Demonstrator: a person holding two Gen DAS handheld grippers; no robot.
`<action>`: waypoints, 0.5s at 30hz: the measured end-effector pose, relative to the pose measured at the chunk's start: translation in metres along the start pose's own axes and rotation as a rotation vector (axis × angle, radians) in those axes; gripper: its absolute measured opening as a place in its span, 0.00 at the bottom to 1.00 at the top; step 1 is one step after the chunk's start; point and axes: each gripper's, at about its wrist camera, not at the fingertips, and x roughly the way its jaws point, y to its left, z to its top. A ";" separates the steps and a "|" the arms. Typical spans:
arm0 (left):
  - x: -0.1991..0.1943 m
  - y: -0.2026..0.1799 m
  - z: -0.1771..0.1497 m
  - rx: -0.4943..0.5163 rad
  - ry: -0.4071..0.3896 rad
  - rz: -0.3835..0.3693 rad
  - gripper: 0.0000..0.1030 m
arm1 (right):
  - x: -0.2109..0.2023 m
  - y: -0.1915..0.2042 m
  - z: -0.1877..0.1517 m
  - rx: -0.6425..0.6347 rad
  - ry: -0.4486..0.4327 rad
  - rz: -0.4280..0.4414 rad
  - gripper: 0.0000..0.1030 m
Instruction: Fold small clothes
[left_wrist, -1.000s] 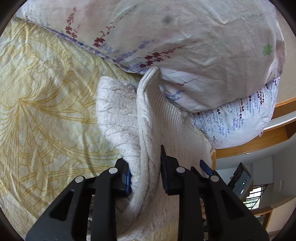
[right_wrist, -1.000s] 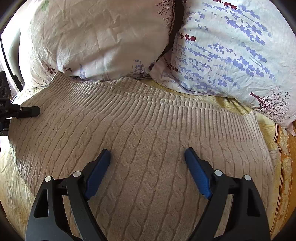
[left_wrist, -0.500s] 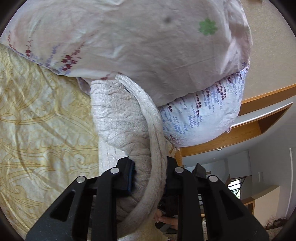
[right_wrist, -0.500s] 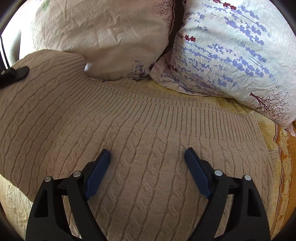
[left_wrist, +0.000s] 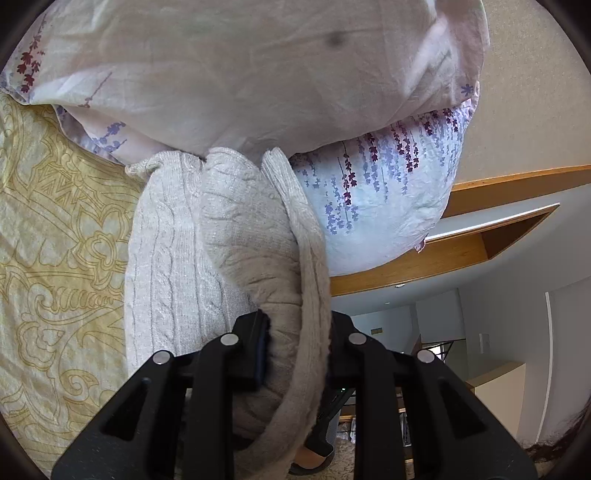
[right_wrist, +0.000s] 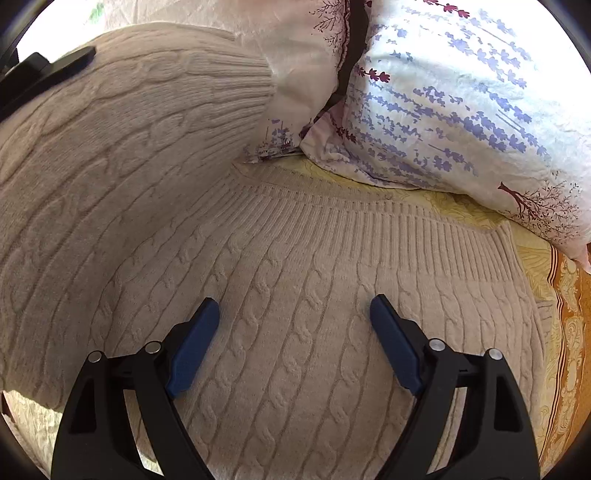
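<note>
Yellow patterned bedsheet (left_wrist: 55, 236) is covered by a beige cable-knit sweater (right_wrist: 295, 332), spread below two floral pillows (right_wrist: 461, 103). One side of it is raised and clamped in the left tongs (left_wrist: 295, 354). The right tongs (right_wrist: 295, 332) are held wide apart, seemingly resting on the knit, gripping nothing

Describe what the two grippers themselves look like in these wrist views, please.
Both are the same build. The right gripper has two matte black plastic arms with open triangular cut-outs, round silver pins at the joints, and long dark blue pads on the inner faces of the fingers. The left gripper shows the same black arms and silver pins, with only a sliver of one blue pad visible. No cables or markings show.
</note>
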 end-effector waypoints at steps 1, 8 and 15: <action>0.001 -0.001 0.000 -0.001 0.003 -0.004 0.21 | -0.001 0.000 -0.002 -0.001 -0.003 -0.001 0.84; 0.003 -0.002 -0.001 -0.005 0.009 -0.014 0.21 | -0.001 0.003 -0.005 0.001 -0.010 -0.013 0.88; 0.003 -0.002 0.000 -0.017 0.009 -0.018 0.21 | 0.000 0.001 -0.003 0.005 -0.005 0.004 0.89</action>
